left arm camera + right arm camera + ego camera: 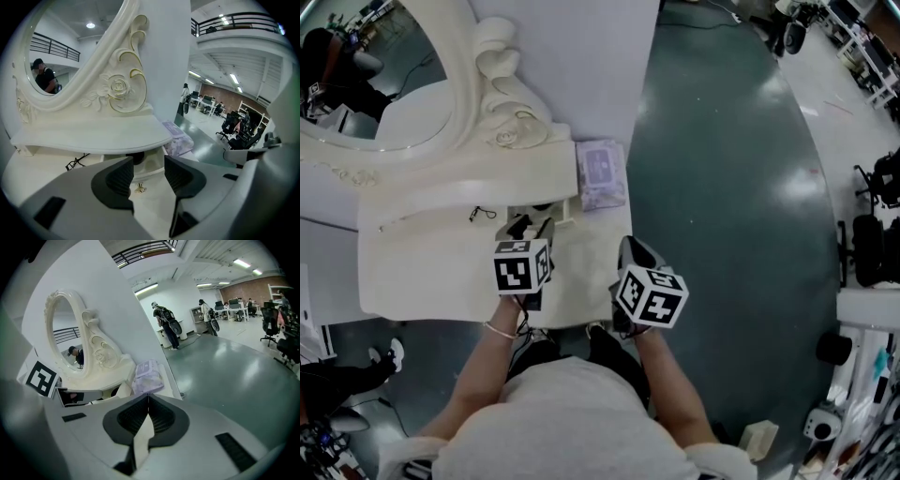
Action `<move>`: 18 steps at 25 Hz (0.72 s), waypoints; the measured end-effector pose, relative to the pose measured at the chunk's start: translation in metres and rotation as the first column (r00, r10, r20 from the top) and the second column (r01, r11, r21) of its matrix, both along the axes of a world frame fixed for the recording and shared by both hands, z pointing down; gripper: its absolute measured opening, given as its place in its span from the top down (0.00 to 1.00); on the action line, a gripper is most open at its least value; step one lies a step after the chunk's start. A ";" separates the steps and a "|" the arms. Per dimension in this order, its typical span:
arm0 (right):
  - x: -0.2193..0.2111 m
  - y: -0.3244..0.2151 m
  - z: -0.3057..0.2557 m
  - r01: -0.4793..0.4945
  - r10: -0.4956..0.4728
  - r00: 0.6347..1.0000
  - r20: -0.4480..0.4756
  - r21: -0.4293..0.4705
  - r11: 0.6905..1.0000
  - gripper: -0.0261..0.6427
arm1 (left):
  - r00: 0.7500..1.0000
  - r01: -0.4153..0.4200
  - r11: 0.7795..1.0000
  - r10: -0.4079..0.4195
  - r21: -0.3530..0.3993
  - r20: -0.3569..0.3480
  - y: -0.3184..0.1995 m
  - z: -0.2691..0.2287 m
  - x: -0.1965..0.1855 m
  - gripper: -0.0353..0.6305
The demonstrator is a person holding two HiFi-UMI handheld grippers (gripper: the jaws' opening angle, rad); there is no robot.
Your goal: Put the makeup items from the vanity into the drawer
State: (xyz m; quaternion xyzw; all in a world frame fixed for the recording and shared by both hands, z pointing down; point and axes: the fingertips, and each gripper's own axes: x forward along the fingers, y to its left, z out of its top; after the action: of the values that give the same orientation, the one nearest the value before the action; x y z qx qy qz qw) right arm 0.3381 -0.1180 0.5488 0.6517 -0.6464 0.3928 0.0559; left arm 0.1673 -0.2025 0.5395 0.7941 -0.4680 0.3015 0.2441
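A small drawer [567,210] stands pulled out under the cream vanity's upper shelf [93,136]. Its front carries a gold knob [139,188], and a dark round item [134,158] sits inside it. My left gripper [532,226] [146,171] is open just in front of the drawer, with the knob seen between its jaws and nothing held. A lilac packet [601,174] [178,139] [149,375] lies at the vanity's right end. My right gripper [630,247] [148,398] hovers off the vanity's right front corner, shut and empty.
An oval mirror in an ornate cream frame [492,70] [96,345] rises at the back. A thin black wire clip [482,215] [75,162] lies on the vanity top. Green floor [741,206] spreads to the right; people and desks stand far off.
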 end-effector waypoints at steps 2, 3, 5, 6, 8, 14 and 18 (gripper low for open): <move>-0.007 0.000 -0.002 0.013 -0.013 1.000 -0.004 0.004 1.000 0.93 | 1.000 0.003 1.000 -0.002 0.015 -0.016 0.002 -0.006 -0.005 0.64; -0.012 -0.001 -0.004 0.021 -0.021 1.000 -0.006 0.005 1.000 0.93 | 1.000 0.005 1.000 -0.004 0.023 -0.024 0.003 -0.010 -0.009 0.64; -0.021 -0.002 -0.006 0.037 -0.037 0.999 -0.010 0.008 0.999 0.93 | 0.999 0.013 0.999 -0.011 0.037 -0.042 0.005 -0.015 -0.017 0.64; -0.027 -0.004 -0.007 0.045 -0.045 0.999 -0.012 0.010 0.999 0.93 | 0.998 0.019 0.999 -0.017 0.043 -0.053 0.005 -0.018 -0.023 0.64; -0.038 -0.007 -0.011 0.063 -0.062 0.998 -0.018 0.019 0.998 0.93 | 0.997 0.036 0.998 -0.032 0.052 -0.072 0.005 -0.022 -0.035 0.64; -0.081 -0.015 -0.024 0.118 -0.116 0.993 -0.036 0.047 0.992 0.93 | 0.991 0.118 0.990 -0.113 0.077 -0.076 0.006 -0.030 -0.090 0.75; -0.108 -0.017 -0.032 0.138 -0.135 0.989 -0.053 0.054 0.989 0.93 | 0.984 0.164 0.982 -0.157 0.090 -0.084 0.007 -0.036 -0.126 0.81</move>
State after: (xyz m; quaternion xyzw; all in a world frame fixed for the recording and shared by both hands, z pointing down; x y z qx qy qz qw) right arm 0.2296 -0.1350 0.5170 0.6168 -0.6989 0.3533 0.0798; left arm 0.0409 -0.1950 0.5032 0.7755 -0.5348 0.2271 0.2469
